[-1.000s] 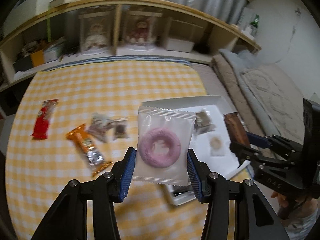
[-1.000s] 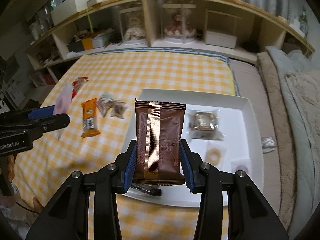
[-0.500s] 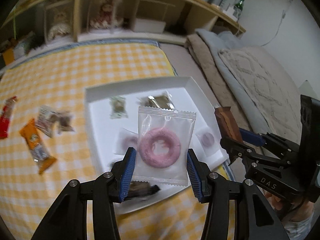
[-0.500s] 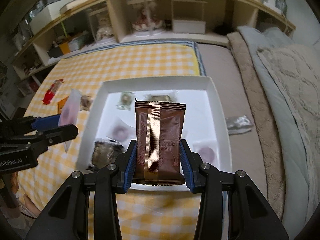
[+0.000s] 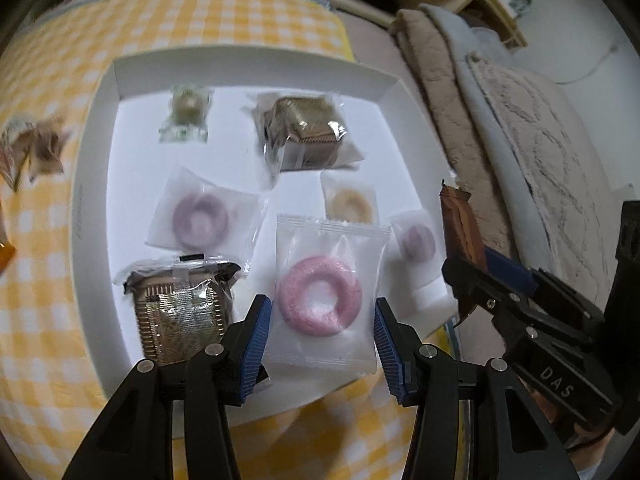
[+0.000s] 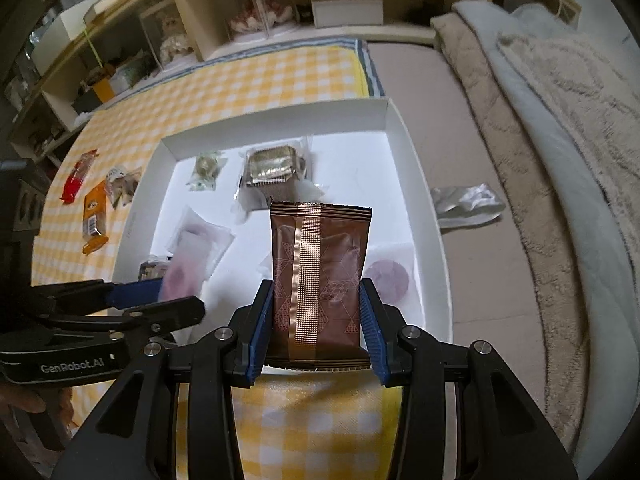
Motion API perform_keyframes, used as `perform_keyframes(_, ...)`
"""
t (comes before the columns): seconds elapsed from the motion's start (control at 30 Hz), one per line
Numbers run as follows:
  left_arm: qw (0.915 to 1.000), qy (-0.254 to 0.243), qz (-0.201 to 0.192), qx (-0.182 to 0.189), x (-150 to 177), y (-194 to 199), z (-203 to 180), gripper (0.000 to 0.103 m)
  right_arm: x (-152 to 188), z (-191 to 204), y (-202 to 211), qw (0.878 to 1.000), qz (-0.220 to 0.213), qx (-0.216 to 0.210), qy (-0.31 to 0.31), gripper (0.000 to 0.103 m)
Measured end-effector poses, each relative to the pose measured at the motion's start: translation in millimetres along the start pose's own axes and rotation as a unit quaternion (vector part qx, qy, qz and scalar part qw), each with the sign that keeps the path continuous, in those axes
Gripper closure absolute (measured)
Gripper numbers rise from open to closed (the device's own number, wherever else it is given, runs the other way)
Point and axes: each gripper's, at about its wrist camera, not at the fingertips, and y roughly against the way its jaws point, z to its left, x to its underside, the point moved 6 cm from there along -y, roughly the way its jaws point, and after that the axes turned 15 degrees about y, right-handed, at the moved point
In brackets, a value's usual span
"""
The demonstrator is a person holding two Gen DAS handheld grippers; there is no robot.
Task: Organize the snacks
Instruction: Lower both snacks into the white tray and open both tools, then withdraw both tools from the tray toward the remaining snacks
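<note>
My left gripper (image 5: 322,338) is shut on a clear packet with a pink ring snack (image 5: 320,295) and holds it above the near part of the white tray (image 5: 248,70). My right gripper (image 6: 317,330) is shut on a brown foil snack packet (image 6: 318,276), upright above the tray's near edge (image 6: 424,200). In the tray lie several wrapped snacks: two square waffle packs (image 5: 308,132) (image 5: 180,312), purple ring packets (image 5: 200,220), a tan ring (image 5: 350,204) and a small green-wrapped one (image 5: 184,114). Each gripper shows in the other's view.
The tray sits on a yellow checked cloth (image 6: 256,80). Left of it lie a red bar (image 6: 78,176), an orange bar (image 6: 95,216) and small wrapped sweets (image 6: 122,184). A silver wrapper (image 6: 466,202) lies on the mat to the right. Shelves (image 6: 280,8) stand behind, bedding (image 6: 560,120) at the right.
Both grippers have moved right and down with their packets, from over the cloth and loose snacks to close above the tray.
</note>
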Motion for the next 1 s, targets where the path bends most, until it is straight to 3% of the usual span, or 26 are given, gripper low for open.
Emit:
perform_keyframes(0.2,1.0,-0.001,-0.007,-0.007,-12.0,-11.1,2.8,0.037,1.2,3.8,-21.1,1.0,0.012,-0.018,-0.008,0.061)
perform_keyframes(0.3,0.9998,-0.01,-0.009,-0.012,-13.1,-11.6,2.5,0.035,-0.5,1.6,-28.0,0.999,0.013,-0.025,-0.022,0.059)
perform_keyframes(0.37,0.9998,-0.016,-0.009,-0.011,-11.7,-12.6,1.8,0.035,0.0,-1.5,-31.8,0.999,0.017,-0.026,-0.034,0.042)
perform_keyframes(0.43,0.9996,-0.021,-0.011,-0.014,-9.7,-9.4,3.7,0.034,1.4,-2.8,-32.0,0.999,0.018,-0.024,-0.037,0.036)
perform_keyframes(0.77,0.9983,-0.045,-0.025,-0.03,9.2,19.6,13.2,0.02,14.7,-2.7,-16.6,0.999,0.022,-0.02,-0.036,0.027)
perform_keyframes(1.0,0.9971,-0.055,-0.035,-0.039,18.1,39.3,19.4,0.002,19.9,-3.0,0.7,0.999,0.01,-0.002,-0.033,0.016)
